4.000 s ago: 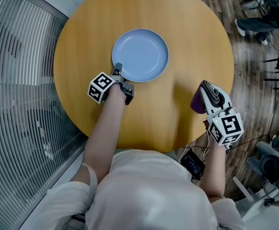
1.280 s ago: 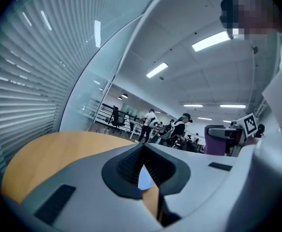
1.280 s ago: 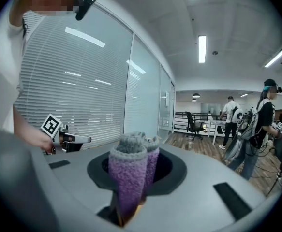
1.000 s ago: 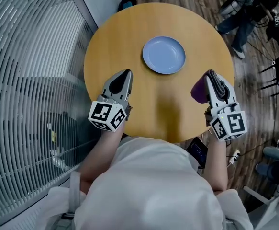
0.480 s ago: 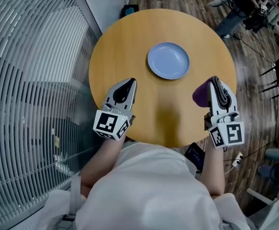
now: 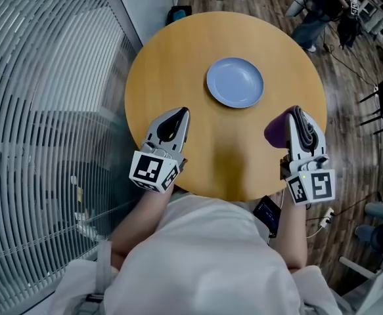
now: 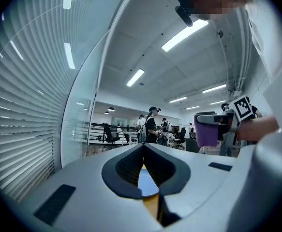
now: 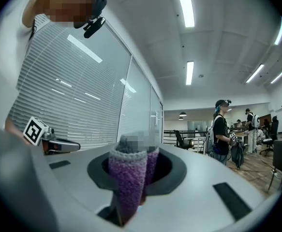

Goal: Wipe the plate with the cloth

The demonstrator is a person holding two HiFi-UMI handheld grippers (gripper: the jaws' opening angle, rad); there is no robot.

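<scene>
Purple cloth (image 6: pixel 274 128) clamped in right gripper (image 6: pixel 297 113), left gripper (image 6: pixel 176 115) clenched empty, blue plate (image 6: pixel 235 82) ahead between them, well apart; no contact, wiping apparently either pending or finished.

Round pale-blue plate (image 6: pixel 235 82), lying flat, right way up, on far half of round yellow wooden table (image 6: pixel 178 64). Purple knitted cloth (image 6: pixel 274 128) (image 8: pixel 128 178), bunched in a fold, pinched between jaws of right gripper (image 6: pixel 297 113) (image 8: pixel 137 153), over table's near right edge, well apart from plate
</scene>
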